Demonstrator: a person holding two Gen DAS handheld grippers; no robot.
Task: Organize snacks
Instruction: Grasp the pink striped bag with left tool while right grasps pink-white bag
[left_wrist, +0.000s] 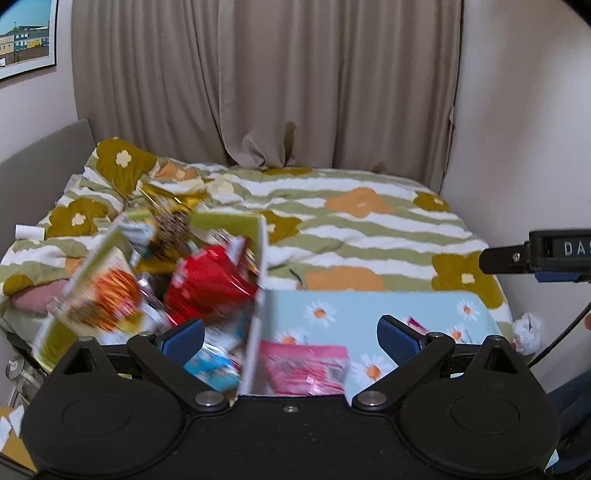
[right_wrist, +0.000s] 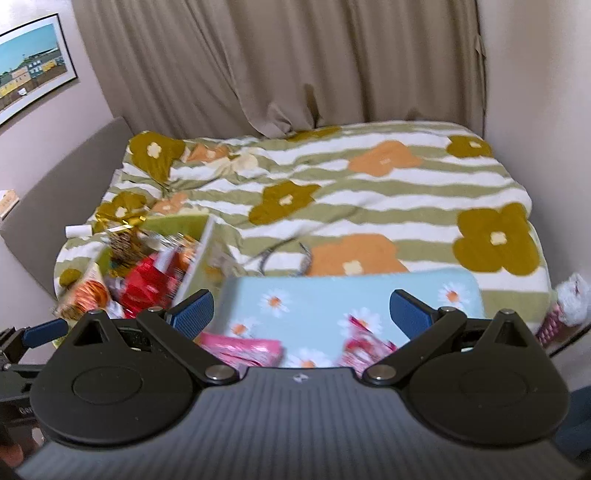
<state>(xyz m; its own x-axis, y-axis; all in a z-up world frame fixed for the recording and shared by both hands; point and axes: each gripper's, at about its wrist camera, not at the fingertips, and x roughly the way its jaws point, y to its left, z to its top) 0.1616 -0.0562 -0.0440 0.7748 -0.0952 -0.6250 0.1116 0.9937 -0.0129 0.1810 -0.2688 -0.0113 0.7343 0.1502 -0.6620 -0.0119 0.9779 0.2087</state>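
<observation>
The light is soft and even, not too bright, with no hard shadows. The snacks in the green box (left_wrist: 155, 280) look smeared and fuzzy in both views. The pink packet (right_wrist: 242, 350) is blurry too. The curtain (left_wrist: 266, 81) looks sharp. Straight lines bend near the edges, and the corners go dark.

Both wrist views look forward and slightly down over the near edge of the bed (left_wrist: 369, 229), toward the curtain (right_wrist: 295, 62). Both share the daisy tray (right_wrist: 332, 299); the right view sits further right.
</observation>
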